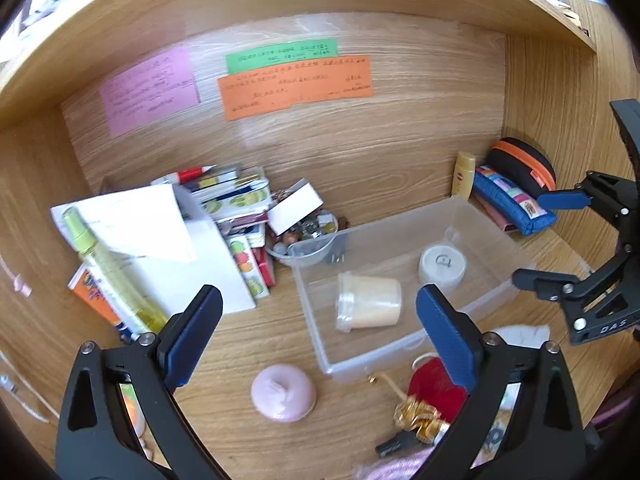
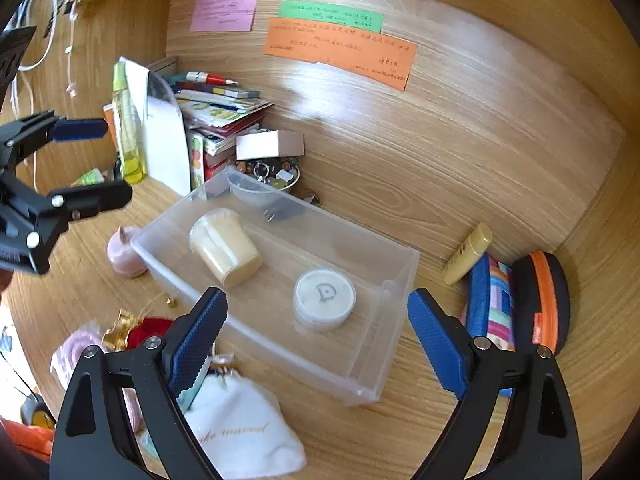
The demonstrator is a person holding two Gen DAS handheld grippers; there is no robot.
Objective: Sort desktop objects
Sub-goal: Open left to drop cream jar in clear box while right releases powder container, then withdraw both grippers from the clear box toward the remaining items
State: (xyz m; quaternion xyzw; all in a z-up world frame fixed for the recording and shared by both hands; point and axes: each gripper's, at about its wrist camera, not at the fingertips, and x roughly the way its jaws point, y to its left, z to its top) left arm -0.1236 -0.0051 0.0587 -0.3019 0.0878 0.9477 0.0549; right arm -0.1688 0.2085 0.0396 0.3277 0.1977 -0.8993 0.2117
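A clear rectangular plastic bin (image 2: 276,292) sits on the wooden bench (image 1: 260,332), and 2 things lie in it. A cream-coloured plastic cup with a clear lid (image 2: 224,246) rests on its side toward one end, and a round white lidded jar (image 2: 324,299) stands toward the other end, apart from the cup.

The left gripper (image 1: 320,332) hangs above the near edge of the bin with its blue-padded fingers (image 1: 192,336) spread wide and nothing between them. The right gripper (image 2: 316,344) is likewise spread wide and empty, over the bin's long side.

Outside the bin, a pink domed lid-like piece (image 1: 283,398) lies on the bench just beside its near corner. A red round ornament with gold trim (image 1: 430,394) and a white drawstring cloth pouch (image 2: 244,428) lie close by. Behind the bin, a small clear bowl of beads and trinkets (image 1: 308,240) touches its far wall, beside a stack of books and booklets (image 2: 220,116) and a tall yellow-green spray bottle (image 2: 127,124). At the other end, a yellow tube (image 2: 468,254), a blue patchwork pencil case (image 2: 490,304) and a black case with an orange zip (image 2: 540,300) rest near the side wall.

On the back wall are 3 paper notes: pink (image 2: 226,7), green (image 2: 332,15) and orange (image 2: 340,52).
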